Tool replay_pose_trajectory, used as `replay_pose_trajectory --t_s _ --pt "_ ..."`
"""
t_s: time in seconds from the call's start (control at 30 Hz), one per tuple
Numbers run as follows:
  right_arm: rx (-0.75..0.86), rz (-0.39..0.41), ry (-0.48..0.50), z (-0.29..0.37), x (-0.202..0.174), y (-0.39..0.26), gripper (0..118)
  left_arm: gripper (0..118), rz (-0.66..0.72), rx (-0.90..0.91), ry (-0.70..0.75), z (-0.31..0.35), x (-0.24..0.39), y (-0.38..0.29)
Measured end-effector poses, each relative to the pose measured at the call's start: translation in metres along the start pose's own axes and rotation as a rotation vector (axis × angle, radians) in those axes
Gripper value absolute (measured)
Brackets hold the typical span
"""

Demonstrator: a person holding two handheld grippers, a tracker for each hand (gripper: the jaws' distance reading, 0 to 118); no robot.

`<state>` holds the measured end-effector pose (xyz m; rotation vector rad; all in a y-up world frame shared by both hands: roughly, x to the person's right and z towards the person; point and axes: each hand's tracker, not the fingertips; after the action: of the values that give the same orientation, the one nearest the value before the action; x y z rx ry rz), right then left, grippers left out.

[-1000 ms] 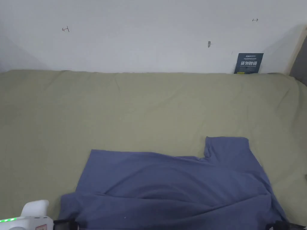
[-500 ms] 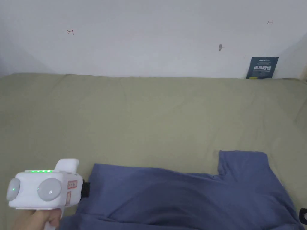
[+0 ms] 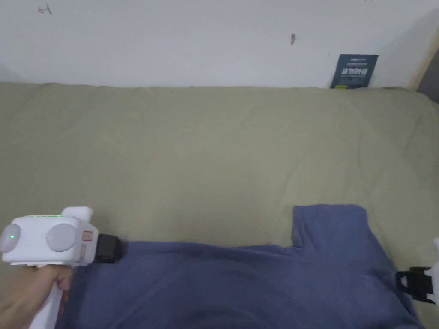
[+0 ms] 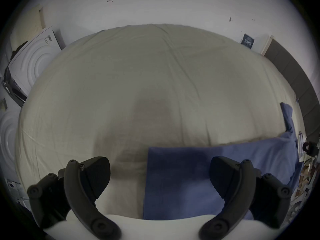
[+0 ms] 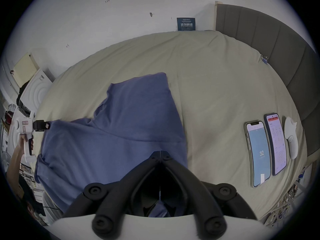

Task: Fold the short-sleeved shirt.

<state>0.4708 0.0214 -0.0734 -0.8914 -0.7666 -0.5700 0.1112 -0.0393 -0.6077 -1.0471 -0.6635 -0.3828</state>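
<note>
Bed: olive-green sheet (image 3: 214, 150) under a white wall, two phones (image 5: 258, 153) lying well off to the right.
Shirt: blue short-sleeved shirt (image 3: 240, 282) spread on the near side of the bed — one sleeve pointing toward the wall, soft creases across the body.
Left gripper (image 4: 160, 176): jaws wide apart over the shirt's left corner, gripping nothing.
Right gripper (image 5: 160, 154): jaws pressed together at the shirt's right edge — cloth pinched.
Change: half a second ago the left gripper sat a little lower beside the cloth; the shirt's far edge now lies straighter.
</note>
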Motion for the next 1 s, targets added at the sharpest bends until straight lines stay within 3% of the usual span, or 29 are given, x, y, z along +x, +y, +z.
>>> replay_pose_trajectory --t_s 0.03,0.07,0.13,0.17,0.2,0.23,0.3,0.33,0.53,0.57,0.6,0.63,0.67,0.7,0.73,0.77,0.8,0.83,0.9,1.0 --pt "-0.007 0.002 -0.002 -0.003 0.002 0.003 0 53 -0.012 0.029 0.015 0.006 -0.001 0.002" --pt "-0.01 0.005 -0.008 -0.005 0.002 0.006 0 5 -0.029 0.053 0.009 0.01 -0.003 0.004" --pt "-0.014 0.012 -0.014 -0.019 0.01 0.015 8 0 0.001 0.068 -0.105 0.041 0.011 -0.008" --pt "-0.014 0.01 -0.017 -0.023 0.011 0.019 35 0 -0.014 0.027 -0.053 0.042 0.013 -0.011" --pt "-0.01 0.005 -0.019 -0.025 0.01 0.023 90 0 -0.017 0.051 -0.061 0.043 0.017 -0.012" --pt "-0.011 0.002 -0.02 -0.029 0.008 0.029 118 0 -0.024 0.042 -0.06 0.031 0.007 -0.001" --pt "-0.079 0.024 -0.005 -0.042 0.003 0.038 117 0 -0.016 0.032 -0.056 0.025 0.004 0.004" --pt "0.005 0.078 -0.01 -0.045 -0.002 0.042 117 0 -0.015 0.023 -0.05 0.024 0.003 0.005" --pt "-0.186 0.071 -0.062 -0.079 -0.007 0.05 117 0 -0.024 0.017 -0.037 0.024 0.011 0.0" --pt "-0.187 0.076 -0.073 -0.083 -0.004 0.049 112 0 -0.023 0.016 -0.037 0.023 0.011 0.001" --pt "-0.176 0.082 -0.078 -0.084 -0.004 0.046 92 0 -0.026 0.01 -0.035 0.022 0.01 0.002" --pt "-0.175 0.091 -0.096 -0.083 -0.004 0.042 87 0 -0.03 0.011 -0.032 0.031 0.019 -0.003" --pt "-0.16 0.166 -0.023 -0.083 0.002 0.048 81 0 -0.032 0.012 -0.029 0.033 0.022 -0.004" --pt "-0.155 0.155 -0.032 -0.078 0.004 0.049 51 0 -0.037 0.012 -0.026 0.035 0.023 -0.004" --pt "-0.117 0.166 -0.024 -0.07 0.005 0.049 6 0 -0.038 0.012 -0.023 0.037 0.024 -0.003" --pt "-0.094 0.136 0.052 -0.064 0.009 0.048 0 0 -0.037 0.012 -0.025 0.035 0.018 -0.001" --pt "-0.086 0.057 0.118 -0.046 0.02 0.05 0 0 -0.033 0.014 -0.027 0.038 0.017 -0.001" --pt "-0.098 0.04 0.119 -0.035 0.024 0.049 0 0 -0.025 0.014 -0.03 0.042 0.015 -0.002" --pt "-0.064 0.085 0.108 -0.013 0.027 0.047 0 0 0.01 0.036 -0.051 0.057 0.014 -0.01" --pt "-0.041 0.107 0.125 0.011 0.001 0.031 0 0 0.042 0.062 -0.072 0.08 0.006 -0.019"
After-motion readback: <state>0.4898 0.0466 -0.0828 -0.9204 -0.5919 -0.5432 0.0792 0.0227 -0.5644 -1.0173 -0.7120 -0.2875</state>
